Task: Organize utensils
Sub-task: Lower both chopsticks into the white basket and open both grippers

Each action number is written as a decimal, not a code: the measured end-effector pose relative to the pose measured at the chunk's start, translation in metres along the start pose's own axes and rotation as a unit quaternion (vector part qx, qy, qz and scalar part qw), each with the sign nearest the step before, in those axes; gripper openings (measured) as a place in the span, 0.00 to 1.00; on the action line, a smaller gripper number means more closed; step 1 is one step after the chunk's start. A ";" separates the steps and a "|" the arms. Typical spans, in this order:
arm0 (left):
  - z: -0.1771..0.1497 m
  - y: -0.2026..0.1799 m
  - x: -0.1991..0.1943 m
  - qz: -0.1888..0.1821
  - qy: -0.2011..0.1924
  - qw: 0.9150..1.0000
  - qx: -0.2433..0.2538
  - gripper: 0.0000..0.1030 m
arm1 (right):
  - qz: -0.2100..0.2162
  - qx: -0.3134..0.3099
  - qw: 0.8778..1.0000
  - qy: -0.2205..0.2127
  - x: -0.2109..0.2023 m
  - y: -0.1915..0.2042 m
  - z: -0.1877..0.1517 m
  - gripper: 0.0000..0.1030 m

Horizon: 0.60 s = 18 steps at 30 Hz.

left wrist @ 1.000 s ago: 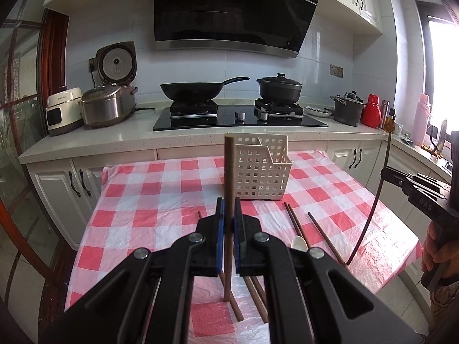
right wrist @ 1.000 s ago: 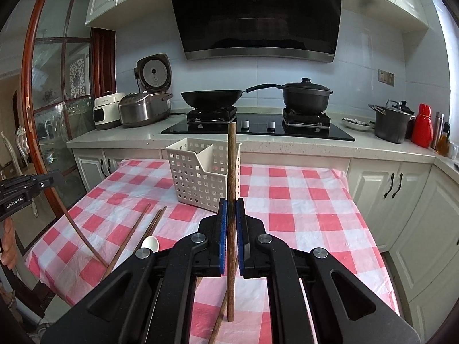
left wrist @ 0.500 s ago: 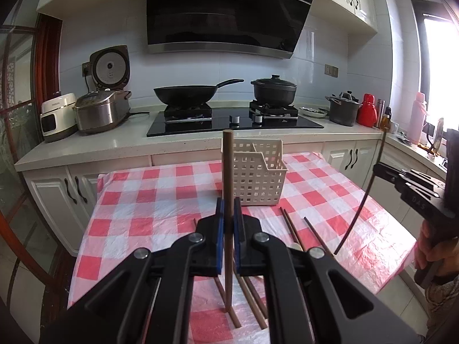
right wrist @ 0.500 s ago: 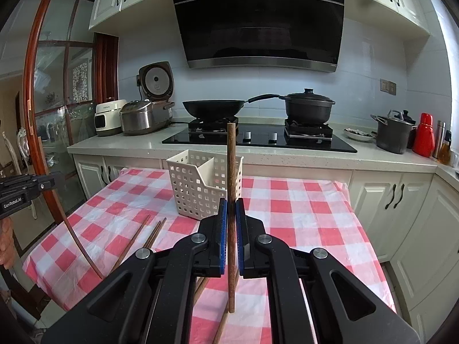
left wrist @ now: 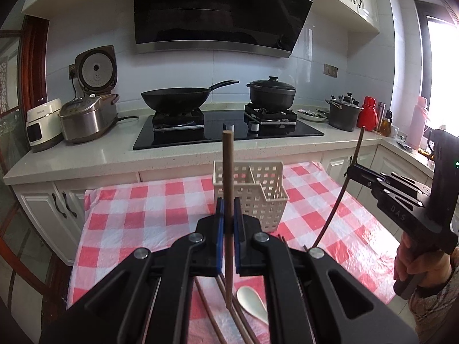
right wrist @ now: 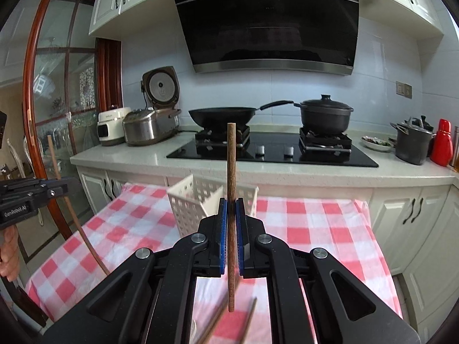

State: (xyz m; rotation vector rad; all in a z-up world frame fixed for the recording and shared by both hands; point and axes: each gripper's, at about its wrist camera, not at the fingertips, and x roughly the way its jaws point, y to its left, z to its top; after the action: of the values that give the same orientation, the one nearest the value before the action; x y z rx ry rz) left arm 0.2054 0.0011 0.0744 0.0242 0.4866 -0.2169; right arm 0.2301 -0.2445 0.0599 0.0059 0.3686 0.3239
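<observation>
My left gripper (left wrist: 228, 215) is shut on a light wooden chopstick (left wrist: 227, 172), held upright above the checked tablecloth. In the right wrist view my right gripper (right wrist: 231, 215) is shut on a darker chopstick (right wrist: 231, 166), also upright. A white perforated basket (left wrist: 258, 197) (right wrist: 195, 206) with a divider stands just beyond both grippers. Each view shows the other gripper (left wrist: 354, 170) (right wrist: 58, 187) off to the side with its chopstick (left wrist: 340, 195) (right wrist: 73, 215). More chopsticks (left wrist: 209, 312) (right wrist: 249, 318) and a white spoon (left wrist: 252, 301) lie on the cloth below.
The table with the red-and-white cloth (left wrist: 137, 218) stands against a counter with a black hob (left wrist: 229, 132), wok (left wrist: 175, 100), pot (left wrist: 271, 93) and rice cookers (left wrist: 89, 114). A person's hand (left wrist: 416, 263) holds the right tool. A glass cabinet (right wrist: 57, 100) is at the left.
Both grippers have risen and moved closer to the basket, each still holding its chopstick upright; the basket now looks larger and lower in both views.
</observation>
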 end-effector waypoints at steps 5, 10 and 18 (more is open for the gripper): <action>0.041 -0.004 0.017 0.007 -0.012 1.000 0.007 0.06 | 0.015 0.005 1.000 -0.019 0.017 0.001 0.026 0.06; 0.084 -0.010 0.032 0.024 -0.034 0.999 0.015 0.06 | 0.020 0.013 0.999 -0.037 0.032 0.001 0.054 0.06; 0.141 -0.018 0.066 0.046 -0.072 0.996 0.014 0.06 | 0.004 0.013 0.999 -0.047 0.065 -0.002 0.086 0.06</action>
State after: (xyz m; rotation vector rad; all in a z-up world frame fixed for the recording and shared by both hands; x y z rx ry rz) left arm 0.3236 -0.0408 0.1685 0.0573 0.3386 -0.1336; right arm 0.3188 -0.2219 0.1168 0.0483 0.2790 0.3249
